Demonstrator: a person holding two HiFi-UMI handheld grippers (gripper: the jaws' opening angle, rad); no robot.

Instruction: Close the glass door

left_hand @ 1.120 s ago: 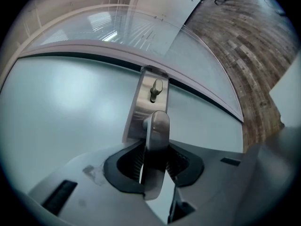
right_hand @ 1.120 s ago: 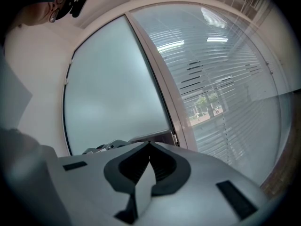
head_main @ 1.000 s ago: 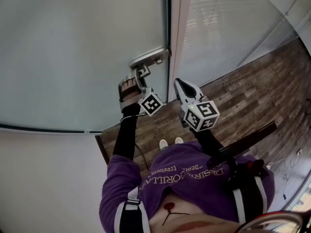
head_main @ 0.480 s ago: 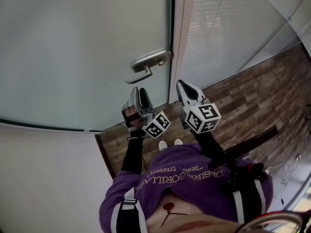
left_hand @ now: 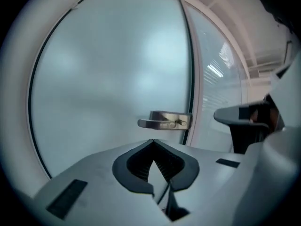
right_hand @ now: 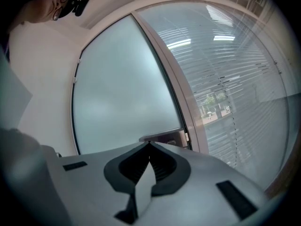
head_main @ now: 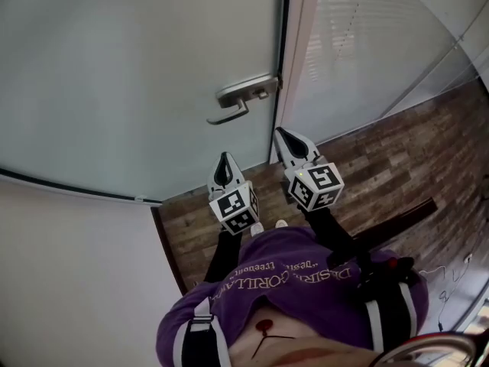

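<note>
— Left gripper [head_main: 224, 159], condition?
— Jaws just closed together, empty. Right gripper [head_main: 282, 134] likewise closed.
— Glass door [head_main: 130, 75]?
— Fills upper left; door handle [head_main: 243, 98] at upper centre, apart from both grippers.

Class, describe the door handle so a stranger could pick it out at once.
Find the frosted glass door in the head view's upper left. At its right edge, beside the pale frame, sits the door handle: the only silver metal lever on the glass.
</note>
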